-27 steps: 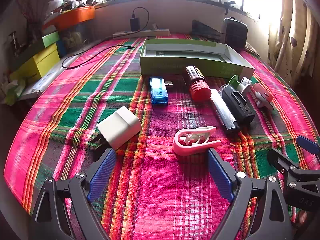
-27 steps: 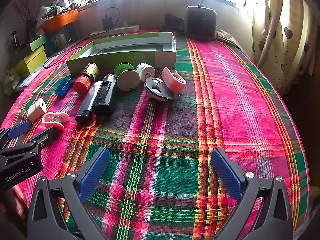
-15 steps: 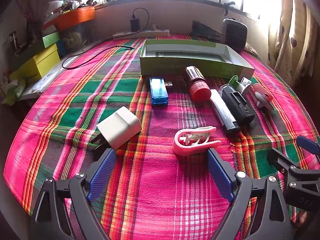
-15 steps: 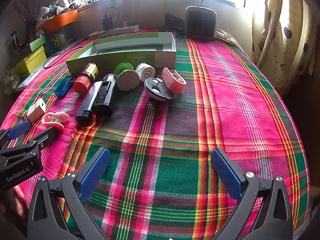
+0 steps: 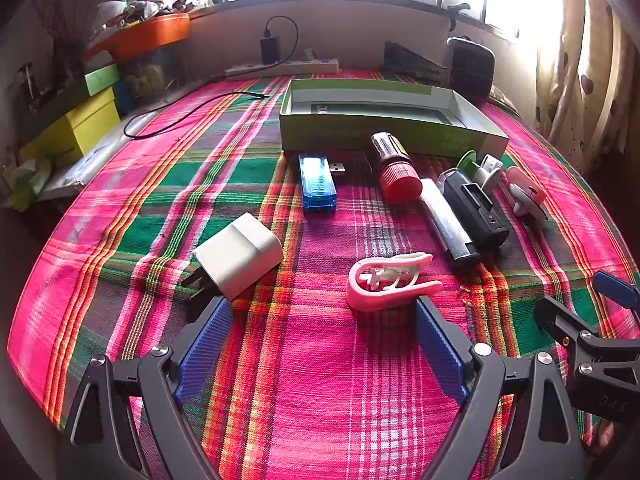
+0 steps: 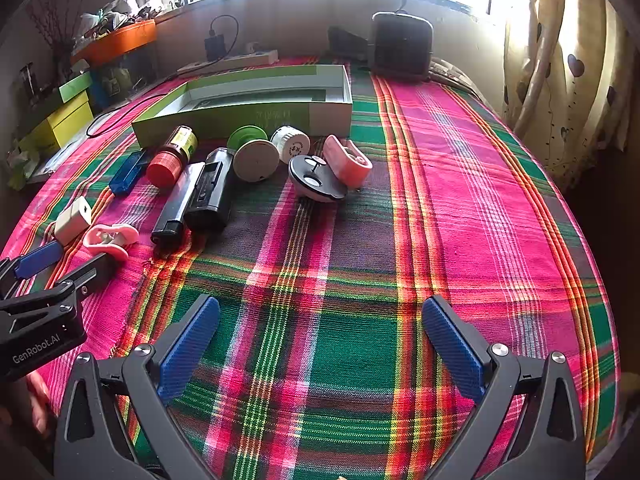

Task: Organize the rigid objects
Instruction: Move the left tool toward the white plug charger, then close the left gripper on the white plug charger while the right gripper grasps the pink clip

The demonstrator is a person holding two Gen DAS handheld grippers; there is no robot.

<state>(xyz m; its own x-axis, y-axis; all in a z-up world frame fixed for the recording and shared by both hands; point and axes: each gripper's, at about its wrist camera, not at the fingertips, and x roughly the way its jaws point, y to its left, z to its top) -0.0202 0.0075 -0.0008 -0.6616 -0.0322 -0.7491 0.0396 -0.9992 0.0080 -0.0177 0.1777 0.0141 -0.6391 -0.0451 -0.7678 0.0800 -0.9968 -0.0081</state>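
The left gripper (image 5: 320, 340), jaws apart, sits just near of the pink clip (image 5: 390, 282), whose long axis runs left-right across its right fingertip, while the right gripper (image 6: 320, 340), also apart, hovers farther right.

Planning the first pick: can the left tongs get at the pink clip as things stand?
Probably yes. The left tongs are open, and the pink clip lies flat on the cloth just ahead of the right-hand fingertip, with nothing between them. The white charger sits apart to the left.
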